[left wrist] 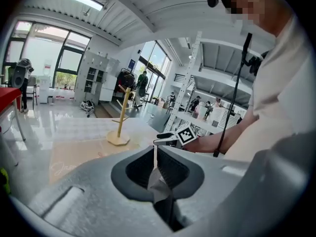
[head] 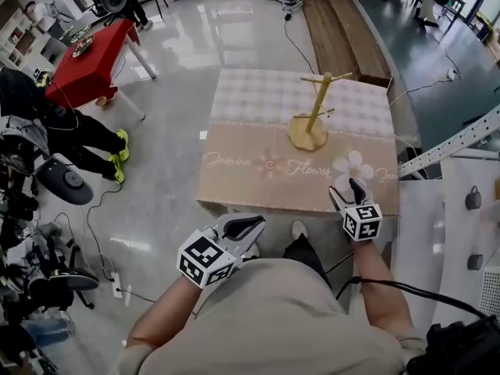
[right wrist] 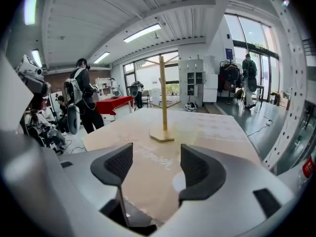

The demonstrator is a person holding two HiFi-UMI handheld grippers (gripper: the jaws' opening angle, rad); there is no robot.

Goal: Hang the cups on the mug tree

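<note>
A wooden mug tree (head: 316, 109) stands upright on the beige tablecloth-covered table (head: 258, 131), toward its far right, with bare pegs. No cup shows in any view. My left gripper (head: 247, 226) hangs below the table's near edge, off the table, with its jaws closed together and nothing between them (left wrist: 155, 157). My right gripper (head: 348, 193) hovers over the near right edge of the table, pointing at the mug tree (right wrist: 162, 98); its jaws (right wrist: 157, 164) stand apart with only the tablecloth seen between them. The left gripper view shows the mug tree (left wrist: 120, 123) and the right gripper (left wrist: 174, 137).
A red-covered table (head: 90, 61) and a seated person (head: 70, 131) are at the far left, with chairs and cables on the floor. A white shelf rack (head: 469, 209) stands close at the right. A wooden platform (head: 344, 30) lies behind the table.
</note>
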